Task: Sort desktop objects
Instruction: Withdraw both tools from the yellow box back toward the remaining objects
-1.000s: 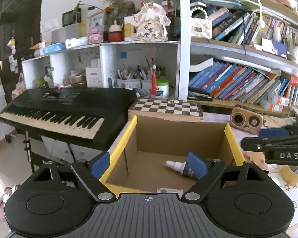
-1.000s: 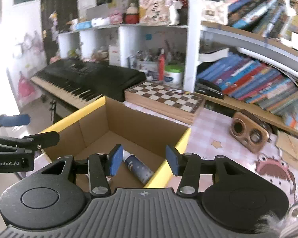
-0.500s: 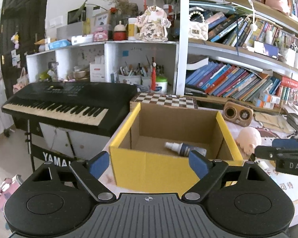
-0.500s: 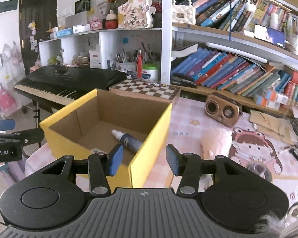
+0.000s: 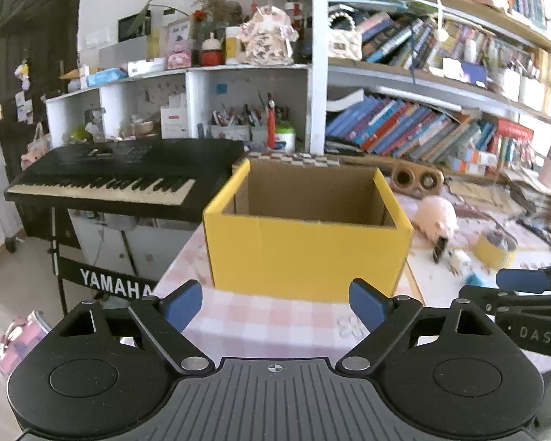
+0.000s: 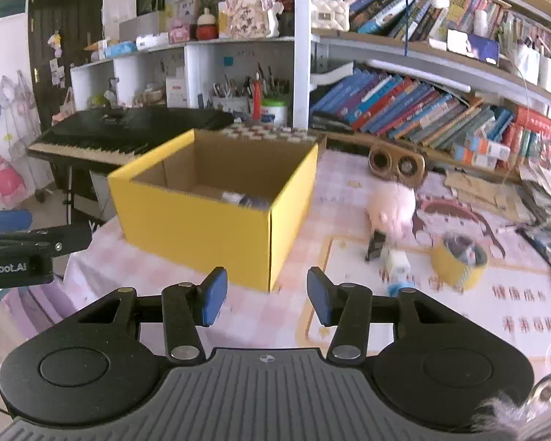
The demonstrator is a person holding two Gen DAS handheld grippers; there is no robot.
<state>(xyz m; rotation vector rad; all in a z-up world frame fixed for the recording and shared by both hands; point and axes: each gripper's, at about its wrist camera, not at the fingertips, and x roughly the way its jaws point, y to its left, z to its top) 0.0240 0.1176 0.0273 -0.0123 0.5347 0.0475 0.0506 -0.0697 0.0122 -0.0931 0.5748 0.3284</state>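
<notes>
Right wrist: yellow box [image 6: 216,217] ahead, pink plush [image 6: 391,205] beside; both claws [image 6: 263,299] [image 5: 275,303] agape, empty.

Left gripper [image 5: 275,303] tilted downward, jaws spread wide, nothing between. Right gripper [image 6: 267,301] beside it, likewise tilted downward, jaws narrower yet parted, nothing held.

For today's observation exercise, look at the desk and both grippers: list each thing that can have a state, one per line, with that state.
Yellow cardboard box: open at the top, upright on the table.
Spray bottle: lying on its side inside the box.
Yellow tape roll: out on the table, standing on its flat side.
Pink plush toy: out on the table, beside the box.
Left gripper: open wide, empty.
Right gripper: open, empty.
</notes>
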